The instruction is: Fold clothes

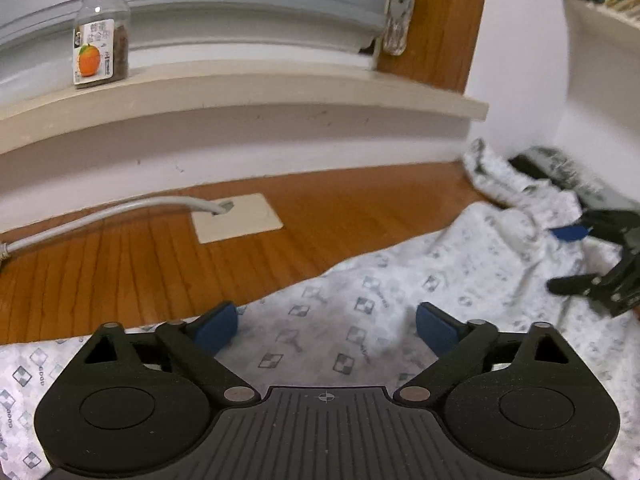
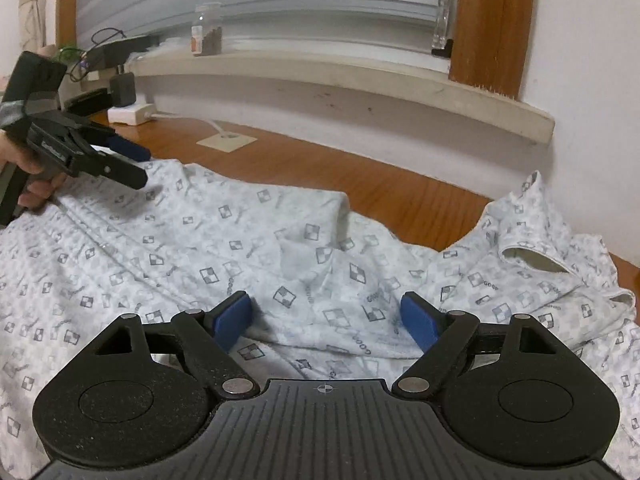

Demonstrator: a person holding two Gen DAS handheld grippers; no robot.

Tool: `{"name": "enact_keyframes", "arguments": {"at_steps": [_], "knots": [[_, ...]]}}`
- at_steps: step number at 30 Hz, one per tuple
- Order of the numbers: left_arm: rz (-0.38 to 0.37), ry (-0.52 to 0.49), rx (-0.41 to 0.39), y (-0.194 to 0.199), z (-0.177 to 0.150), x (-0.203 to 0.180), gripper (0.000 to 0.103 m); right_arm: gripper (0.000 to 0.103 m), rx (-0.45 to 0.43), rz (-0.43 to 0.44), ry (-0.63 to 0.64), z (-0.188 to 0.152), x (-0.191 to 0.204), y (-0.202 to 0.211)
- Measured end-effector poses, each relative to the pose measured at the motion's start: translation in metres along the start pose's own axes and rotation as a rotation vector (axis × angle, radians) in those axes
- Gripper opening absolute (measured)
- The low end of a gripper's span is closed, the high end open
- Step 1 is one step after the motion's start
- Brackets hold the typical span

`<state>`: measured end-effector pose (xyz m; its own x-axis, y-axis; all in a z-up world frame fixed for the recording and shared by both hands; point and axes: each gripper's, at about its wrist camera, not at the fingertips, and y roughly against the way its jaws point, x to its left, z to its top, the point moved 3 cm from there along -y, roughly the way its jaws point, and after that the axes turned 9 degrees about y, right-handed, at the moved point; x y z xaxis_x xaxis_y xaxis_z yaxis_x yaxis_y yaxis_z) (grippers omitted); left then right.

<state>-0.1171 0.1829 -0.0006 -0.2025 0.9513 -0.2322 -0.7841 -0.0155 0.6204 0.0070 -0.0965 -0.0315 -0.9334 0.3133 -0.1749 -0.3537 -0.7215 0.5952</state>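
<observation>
- Left wrist view: fingers of the left gripper (image 1: 327, 330) stand wide apart, blue pads facing each other, with nothing pinched between them.
- Beneath and between those fingers lies the white patterned garment (image 1: 400, 280), spread flat over the wooden table (image 1: 160, 260) and running off toward the right of the fingers.
- Ahead of the left finger, a cream floor plate (image 1: 237, 218) sits on the wood with a grey cable (image 1: 100, 216) plugged into it.
- Far ahead, to the left of the fingers, a jar with an orange label (image 1: 102, 36) stands on the window sill (image 1: 240, 92).
- Off to the right of the fingers, the right gripper (image 1: 568, 258) hangs over the crumpled end of the garment, its fingers spread, one blue pad showing.
- Right wrist view: fingers of the right gripper (image 2: 326, 320) are spread wide over the garment (image 2: 200, 248), the cloth lying rumpled beneath and between them, not clamped.
- To the right of these fingers the garment bunches up, a sleeve opening (image 2: 536, 258) gaping.
- Far to the left of the fingers, a hand (image 2: 32, 180) holds the left gripper (image 2: 142, 166) above the cloth's edge, its fingers parted.
</observation>
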Motion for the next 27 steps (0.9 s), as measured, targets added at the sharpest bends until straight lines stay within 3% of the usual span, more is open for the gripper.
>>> {"name": "enact_keyframes", "arguments": {"at_steps": [10, 15, 19, 23, 27], "knots": [[0.031, 0.043, -0.012, -0.011, 0.019, 0.027, 0.093, 0.081, 0.01, 0.024, -0.06, 0.013, -0.015, -0.022], [0.012, 0.03, -0.004, -0.01, 0.021, 0.029, 0.1, 0.081, -0.008, 0.044, -0.07, 0.018, -0.017, -0.026], [-0.035, -0.036, -0.001, -0.005, 0.024, 0.019, 0.102, 0.081, -0.103, 0.061, -0.109, 0.012, -0.028, -0.003], [-0.097, -0.106, -0.037, -0.001, 0.04, 0.004, 0.103, 0.081, -0.054, 0.013, -0.032, 0.005, -0.035, 0.014], [-0.159, -0.105, -0.054, -0.01, 0.039, 0.001, 0.103, 0.077, -0.015, -0.021, 0.001, 0.001, -0.038, 0.016]]}}
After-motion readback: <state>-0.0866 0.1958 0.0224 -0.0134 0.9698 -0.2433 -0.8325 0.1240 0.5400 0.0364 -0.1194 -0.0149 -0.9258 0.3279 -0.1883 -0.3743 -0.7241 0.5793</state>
